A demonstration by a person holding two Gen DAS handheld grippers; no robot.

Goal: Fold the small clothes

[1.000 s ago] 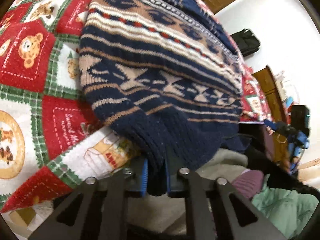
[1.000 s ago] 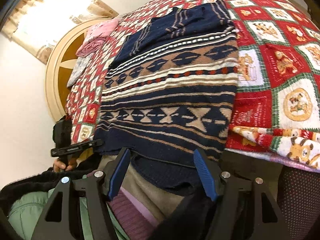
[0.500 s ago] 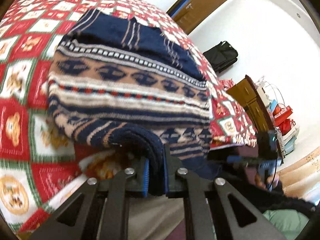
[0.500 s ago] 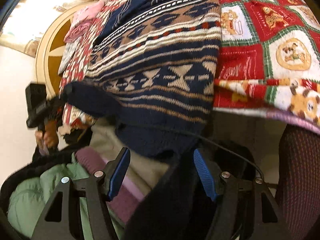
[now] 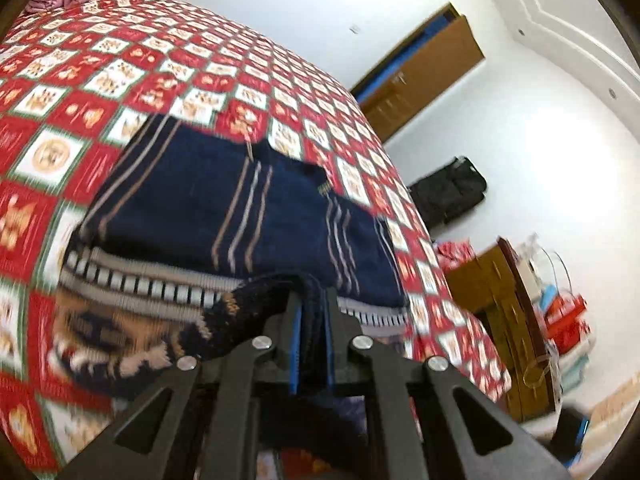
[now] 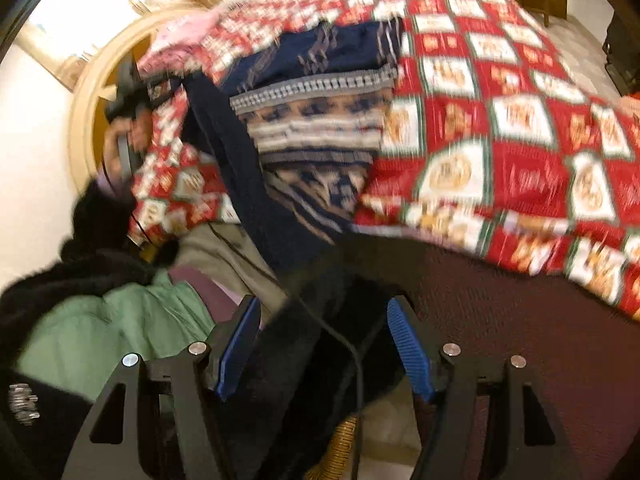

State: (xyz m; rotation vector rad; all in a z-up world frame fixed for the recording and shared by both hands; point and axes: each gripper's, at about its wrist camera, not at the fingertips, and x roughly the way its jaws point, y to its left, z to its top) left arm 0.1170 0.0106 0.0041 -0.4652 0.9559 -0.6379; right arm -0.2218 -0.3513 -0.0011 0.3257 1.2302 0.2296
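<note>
The left tongs (image 5: 311, 332) are pinched almost shut on the hem of the navy patterned sweater (image 5: 240, 216), a thick roll of ribbed knit squeezed between the blue pads, while the rest of the garment lies across the bed (image 5: 52, 156), its plain striped upper part flat and its banded lower part lifted and curling over toward it. The right tongs (image 6: 324, 344) stand well open and hold nothing; only the person's dark clothing and a thin black cable (image 6: 340, 340) show between the jaws. The main risk, as I judge it, is a lopsided fold: with just one corner of the hem gripped, the other side can lag, so the edge may land skewed or bunched. The knit is heavy and slack, so the pinched roll could also slide out of the smooth ridged pads if it is carried too fast, and the open right tongs could snag the cable as they reach in. The sweater is chunky wool-like knit, soft and stretchy, with geometric bands in tan, cream and navy and a checkered strip. The red quilt (image 6: 520, 168) beneath is plush, in squares with cartoon bears and green borders, draping over the rounded bed edge; such a nap may drag at the wool.
</note>
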